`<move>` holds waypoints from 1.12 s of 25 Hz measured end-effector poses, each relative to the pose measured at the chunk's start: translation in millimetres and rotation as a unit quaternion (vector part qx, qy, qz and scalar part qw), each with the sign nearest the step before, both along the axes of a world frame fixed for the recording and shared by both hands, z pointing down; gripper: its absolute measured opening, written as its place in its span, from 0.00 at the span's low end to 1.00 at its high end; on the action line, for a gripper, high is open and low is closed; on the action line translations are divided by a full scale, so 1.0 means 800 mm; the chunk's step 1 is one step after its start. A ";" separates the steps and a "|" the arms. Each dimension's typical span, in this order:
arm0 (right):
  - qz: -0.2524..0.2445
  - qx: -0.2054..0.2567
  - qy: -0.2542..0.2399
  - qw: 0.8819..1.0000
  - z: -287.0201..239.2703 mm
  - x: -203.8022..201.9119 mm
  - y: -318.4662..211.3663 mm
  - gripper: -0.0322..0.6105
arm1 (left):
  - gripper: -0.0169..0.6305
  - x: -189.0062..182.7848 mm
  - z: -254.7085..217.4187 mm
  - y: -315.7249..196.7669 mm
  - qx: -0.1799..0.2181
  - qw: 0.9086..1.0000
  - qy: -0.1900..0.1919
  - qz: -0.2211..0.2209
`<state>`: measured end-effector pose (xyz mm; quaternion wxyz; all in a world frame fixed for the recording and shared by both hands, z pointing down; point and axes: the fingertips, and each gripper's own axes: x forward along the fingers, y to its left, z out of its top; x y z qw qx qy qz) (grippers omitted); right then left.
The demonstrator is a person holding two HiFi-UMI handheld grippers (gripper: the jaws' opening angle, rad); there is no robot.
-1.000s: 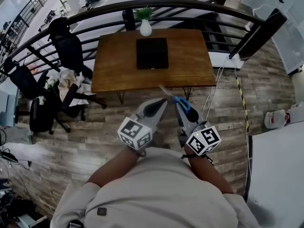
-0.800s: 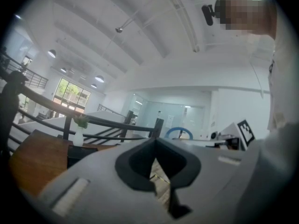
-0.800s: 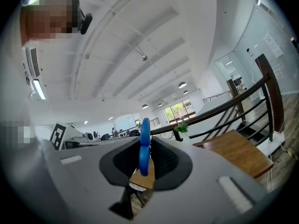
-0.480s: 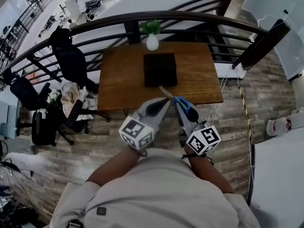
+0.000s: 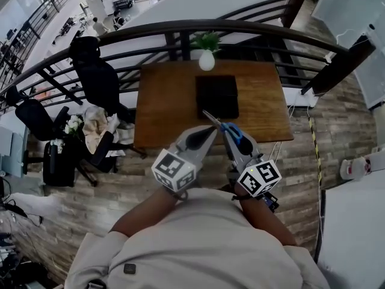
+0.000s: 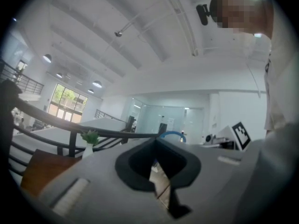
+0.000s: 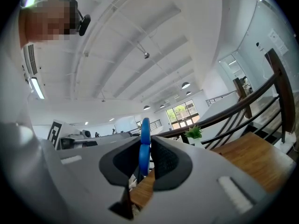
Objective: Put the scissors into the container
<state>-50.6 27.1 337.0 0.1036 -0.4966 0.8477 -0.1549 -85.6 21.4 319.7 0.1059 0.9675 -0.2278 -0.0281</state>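
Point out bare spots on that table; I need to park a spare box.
The wooden table is bare left of the black container, the wider patch, and right of it out to the edge. Crowded: back middle, where the white vase stands behind the container.

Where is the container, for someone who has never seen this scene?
Find the brown wooden table against the curved dark railing. Near its middle lies the container, on the near side of a small white vase. It is black, square and low; the vase is white and rounded.
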 end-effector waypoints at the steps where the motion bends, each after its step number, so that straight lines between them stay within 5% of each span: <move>1: -0.003 0.000 0.001 1.000 0.000 -0.004 -0.003 0.14 | 0.03 -0.004 0.003 -0.003 -0.005 1.000 0.000 -0.002; 16: -0.074 -0.010 -0.012 0.997 0.015 -0.026 -0.086 0.14 | 0.03 -0.031 0.022 -0.077 -0.029 0.997 -0.003 -0.075; 28: -0.134 -0.019 -0.030 0.990 0.019 0.063 -0.188 0.14 | 0.03 0.053 0.031 -0.181 -0.046 0.990 0.016 -0.132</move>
